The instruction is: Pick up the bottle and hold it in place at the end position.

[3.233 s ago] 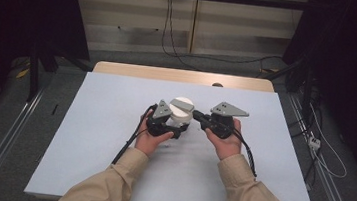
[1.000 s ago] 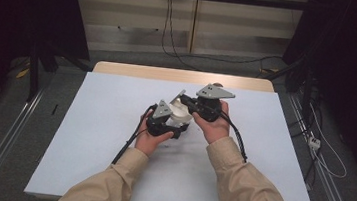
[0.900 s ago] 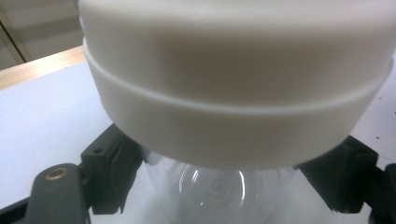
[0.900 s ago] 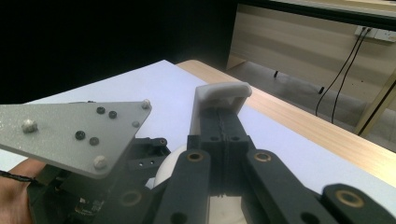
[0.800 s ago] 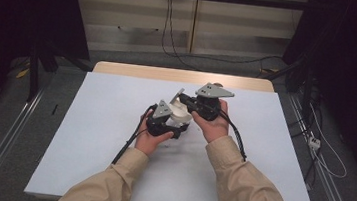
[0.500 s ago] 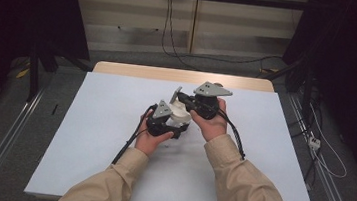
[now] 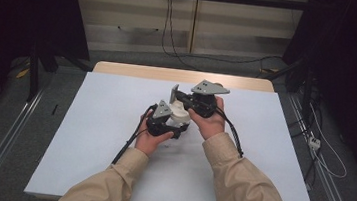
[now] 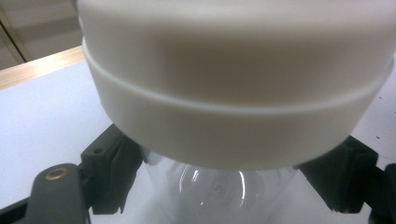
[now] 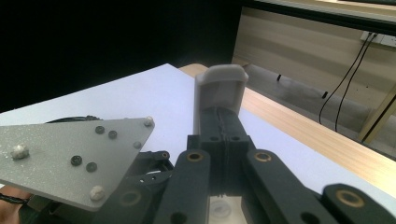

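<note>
While gripping a jar point(image 8: 219, 186) in the left tool point(image 7: 166, 122), pinching its flip lid point(image 9: 219, 91) upright in the right tool point(image 7: 189, 100), just above.

White table point(image 7: 87, 136), white-capped clear jar point(image 8: 233, 112), black tool point(image 9: 219, 135), beige sleeves point(image 7: 247, 188)

White cap point(image 8: 233, 93) cropped above, sideways.

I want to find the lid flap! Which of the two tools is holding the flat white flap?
The right tool. Its jaws are shut on the flat white flap, lifted upright. The left tool holds the clear jar below its white cap.
</note>
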A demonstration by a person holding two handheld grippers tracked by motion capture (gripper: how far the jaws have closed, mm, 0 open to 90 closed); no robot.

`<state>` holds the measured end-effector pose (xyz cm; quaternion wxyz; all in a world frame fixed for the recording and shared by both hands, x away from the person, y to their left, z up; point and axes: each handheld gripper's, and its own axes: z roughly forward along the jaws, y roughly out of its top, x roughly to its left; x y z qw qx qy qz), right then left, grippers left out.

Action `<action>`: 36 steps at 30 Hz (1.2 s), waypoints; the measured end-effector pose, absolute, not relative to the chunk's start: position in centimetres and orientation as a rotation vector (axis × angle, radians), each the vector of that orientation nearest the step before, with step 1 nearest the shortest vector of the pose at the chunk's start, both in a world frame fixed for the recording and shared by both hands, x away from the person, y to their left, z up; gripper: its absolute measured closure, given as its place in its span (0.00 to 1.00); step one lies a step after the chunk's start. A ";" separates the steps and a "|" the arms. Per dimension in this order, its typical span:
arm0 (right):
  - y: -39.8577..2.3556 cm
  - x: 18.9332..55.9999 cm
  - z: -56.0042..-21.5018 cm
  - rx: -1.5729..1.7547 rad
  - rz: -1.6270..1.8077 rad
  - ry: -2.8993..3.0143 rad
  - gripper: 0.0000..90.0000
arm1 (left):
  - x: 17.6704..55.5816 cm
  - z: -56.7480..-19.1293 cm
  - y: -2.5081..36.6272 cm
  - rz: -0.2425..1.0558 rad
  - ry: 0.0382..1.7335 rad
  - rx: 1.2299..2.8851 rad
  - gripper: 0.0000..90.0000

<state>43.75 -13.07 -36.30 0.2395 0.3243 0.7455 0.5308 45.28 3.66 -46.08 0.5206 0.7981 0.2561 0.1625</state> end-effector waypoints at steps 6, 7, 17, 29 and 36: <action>-12.9 43.9 -36.4 0.886 1.455 2.045 1.00 | 45.3 -46.1 3.6 0.389 0.614 1.914 0.21; -12.9 43.9 -36.4 0.885 1.455 2.046 1.00 | 45.3 -46.1 3.7 0.390 0.614 1.914 0.21; -12.6 44.1 -36.4 0.879 1.455 2.055 1.00 | 45.3 -46.1 3.7 0.396 0.615 1.915 0.21; -12.2 44.4 -36.6 0.874 1.455 2.065 1.00 | 45.3 -46.1 3.7 0.397 0.616 1.918 0.21; -11.8 44.5 -36.8 0.864 1.446 2.081 1.00 | 45.3 -46.1 3.7 0.397 0.616 1.918 0.21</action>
